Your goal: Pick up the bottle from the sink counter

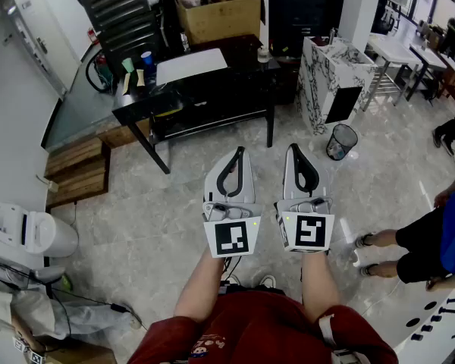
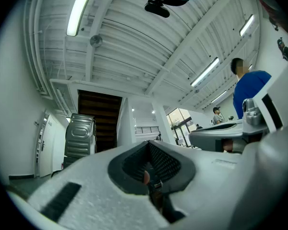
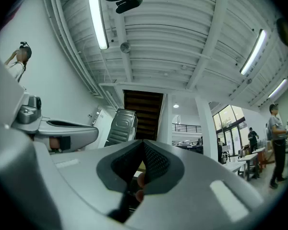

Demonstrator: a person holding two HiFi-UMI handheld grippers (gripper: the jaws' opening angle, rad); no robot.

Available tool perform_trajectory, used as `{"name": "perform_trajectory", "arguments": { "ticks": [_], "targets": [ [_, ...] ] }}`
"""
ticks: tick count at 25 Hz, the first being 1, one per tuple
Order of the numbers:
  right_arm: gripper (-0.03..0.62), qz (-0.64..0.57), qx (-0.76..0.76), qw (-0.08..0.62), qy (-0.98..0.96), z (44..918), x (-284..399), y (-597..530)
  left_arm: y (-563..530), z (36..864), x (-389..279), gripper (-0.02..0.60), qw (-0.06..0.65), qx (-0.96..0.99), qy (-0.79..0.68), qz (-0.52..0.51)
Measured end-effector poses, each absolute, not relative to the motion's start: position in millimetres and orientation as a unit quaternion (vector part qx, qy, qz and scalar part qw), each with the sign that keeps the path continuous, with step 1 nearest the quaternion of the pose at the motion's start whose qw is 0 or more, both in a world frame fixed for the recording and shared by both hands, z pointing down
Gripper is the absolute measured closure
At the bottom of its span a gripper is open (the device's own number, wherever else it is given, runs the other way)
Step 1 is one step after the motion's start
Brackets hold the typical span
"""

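Observation:
I hold both grippers up side by side in front of my chest, pointing forward and upward. In the head view the left gripper (image 1: 238,153) and the right gripper (image 1: 293,150) each have their white jaws pressed together, with nothing between them. The left gripper view shows its jaws (image 2: 148,143) meeting against the ceiling, and the right gripper view shows the same (image 3: 143,143). A marble-patterned sink counter (image 1: 335,70) stands far ahead to the right. I cannot make out a bottle on it from here.
A black table (image 1: 205,97) ahead carries a cardboard box (image 1: 220,10), a white sheet (image 1: 191,65) and a small jar (image 1: 263,54). A wire waste bin (image 1: 340,141) stands by the counter. A person in blue (image 1: 447,233) stands at the right. Wooden pallets (image 1: 76,169) lie at the left.

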State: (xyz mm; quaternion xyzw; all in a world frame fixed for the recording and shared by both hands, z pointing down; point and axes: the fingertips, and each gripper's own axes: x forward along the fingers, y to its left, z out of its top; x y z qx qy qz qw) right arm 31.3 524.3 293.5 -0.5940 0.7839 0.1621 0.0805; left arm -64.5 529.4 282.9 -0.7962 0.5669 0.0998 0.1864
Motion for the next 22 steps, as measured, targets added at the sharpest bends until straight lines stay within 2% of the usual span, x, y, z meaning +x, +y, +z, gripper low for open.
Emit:
{"name": "perform_trajectory", "arguments": {
  "ticks": [22],
  "targets": [
    [0.592, 0.142, -0.593, 0.1, 0.787, 297, 91, 513, 515, 283, 1, 0.581, 0.179, -0.803, 0.559, 0.103]
  ]
}}
